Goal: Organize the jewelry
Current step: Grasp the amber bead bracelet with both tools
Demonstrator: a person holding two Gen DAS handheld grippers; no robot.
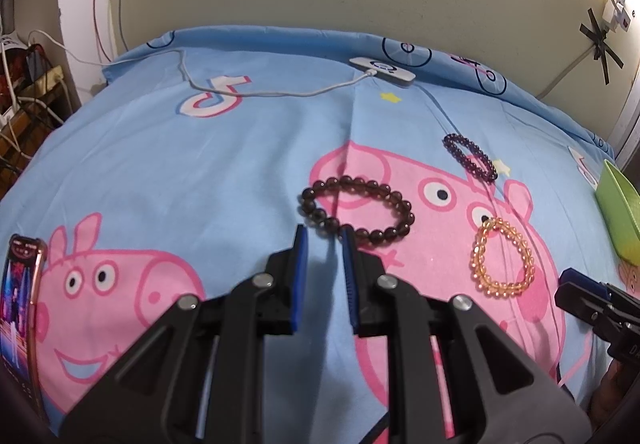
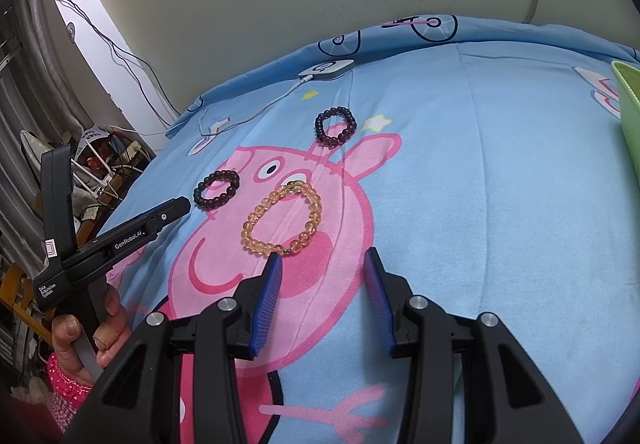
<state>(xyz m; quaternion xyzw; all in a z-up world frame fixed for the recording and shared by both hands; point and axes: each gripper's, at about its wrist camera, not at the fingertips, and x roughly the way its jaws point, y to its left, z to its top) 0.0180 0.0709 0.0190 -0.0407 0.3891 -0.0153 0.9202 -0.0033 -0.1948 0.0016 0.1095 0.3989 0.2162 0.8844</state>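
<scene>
Three bead bracelets lie on a blue cartoon-pig bedsheet [image 1: 200,163]. My left gripper [image 1: 324,240] hovers at the near edge of the dark brown bracelet [image 1: 356,209]. Its jaws stand a narrow gap apart with nothing between them. The amber bracelet [image 2: 282,219] lies just beyond the left fingertip of my right gripper [image 2: 324,260], which is open and holds nothing. Farther back lies a small dark purple bracelet [image 2: 335,125]. In the right wrist view the left gripper [image 2: 184,205] points at the brown bracelet [image 2: 217,189]. In the left wrist view the right gripper [image 1: 568,284] shows beside the amber bracelet [image 1: 502,258].
A green tray [image 1: 618,211] sits at the bed's right edge. A white charging device [image 1: 382,71] with its cable lies near the wall. A lit phone [image 1: 20,304] lies at the left. A person's hand [image 2: 80,332] holds the left gripper's handle. Cluttered shelves stand left of the bed.
</scene>
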